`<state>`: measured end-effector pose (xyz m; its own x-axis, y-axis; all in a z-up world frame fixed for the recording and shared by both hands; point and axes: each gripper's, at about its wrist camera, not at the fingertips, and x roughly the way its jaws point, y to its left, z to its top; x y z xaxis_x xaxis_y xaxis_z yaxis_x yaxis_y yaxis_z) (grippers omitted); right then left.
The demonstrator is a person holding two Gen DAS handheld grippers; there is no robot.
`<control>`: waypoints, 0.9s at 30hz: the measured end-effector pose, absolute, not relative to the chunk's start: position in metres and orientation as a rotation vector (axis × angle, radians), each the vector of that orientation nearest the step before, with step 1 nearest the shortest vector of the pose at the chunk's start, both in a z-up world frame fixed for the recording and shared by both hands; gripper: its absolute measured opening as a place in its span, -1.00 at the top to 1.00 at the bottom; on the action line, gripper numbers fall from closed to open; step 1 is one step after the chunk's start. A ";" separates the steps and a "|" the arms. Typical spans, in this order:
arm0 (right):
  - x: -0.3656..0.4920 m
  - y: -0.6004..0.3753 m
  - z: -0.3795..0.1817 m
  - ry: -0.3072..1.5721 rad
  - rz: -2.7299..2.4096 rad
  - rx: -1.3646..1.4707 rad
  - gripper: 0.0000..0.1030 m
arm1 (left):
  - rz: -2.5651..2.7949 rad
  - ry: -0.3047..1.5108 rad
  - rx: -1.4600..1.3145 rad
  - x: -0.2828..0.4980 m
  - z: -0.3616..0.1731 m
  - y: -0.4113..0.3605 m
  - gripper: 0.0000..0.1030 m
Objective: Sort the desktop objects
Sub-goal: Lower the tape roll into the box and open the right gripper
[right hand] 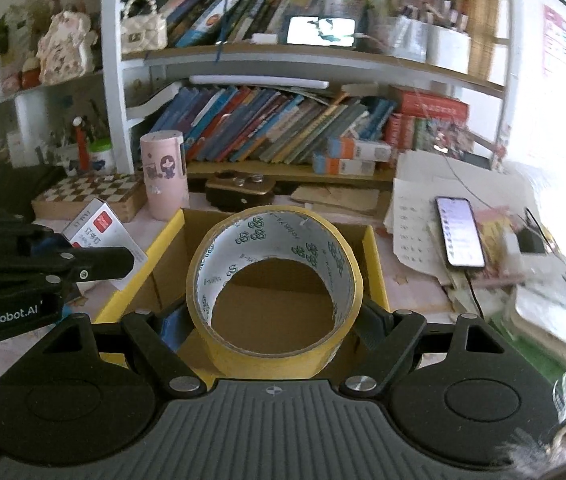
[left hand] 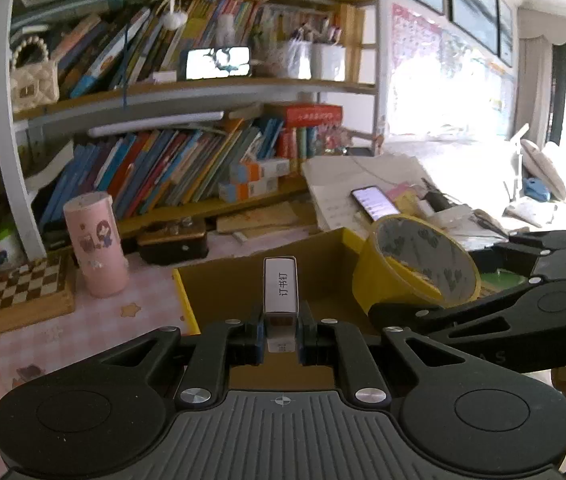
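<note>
My left gripper (left hand: 279, 334) is shut on a small white staple box (left hand: 280, 288) and holds it above the open cardboard box with a yellow rim (left hand: 185, 292). My right gripper (right hand: 273, 320) is shut on a roll of yellow tape (right hand: 273, 280), held over the same cardboard box (right hand: 375, 264). In the left wrist view the tape roll (left hand: 415, 268) hangs at the right in the right gripper (left hand: 423, 312). In the right wrist view the staple box (right hand: 103, 236) shows at the left, held by the left gripper (right hand: 95, 266).
A pink cylinder (left hand: 97, 244) stands left of the box beside a checkered board (left hand: 15, 292). A lit phone (right hand: 459, 232) lies on papers at the right. A dark case (right hand: 239, 194) sits behind the box. Bookshelves (right hand: 283, 128) fill the back.
</note>
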<state>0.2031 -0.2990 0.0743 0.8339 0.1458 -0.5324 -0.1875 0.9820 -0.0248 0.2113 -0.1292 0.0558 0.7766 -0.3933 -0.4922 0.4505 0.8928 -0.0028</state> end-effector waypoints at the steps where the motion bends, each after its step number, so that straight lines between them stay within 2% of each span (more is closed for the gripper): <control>1: 0.209 -0.300 0.073 0.561 0.188 -0.089 -0.55 | -0.453 0.515 0.114 0.216 0.054 -0.131 0.75; 20: 0.326 -0.302 0.025 0.740 0.424 -0.426 -0.55 | -0.383 0.642 0.188 0.283 0.018 -0.163 0.75; 27: 0.353 -0.288 0.002 0.825 0.532 -0.597 -0.56 | -0.341 0.738 0.179 0.315 0.002 -0.172 0.74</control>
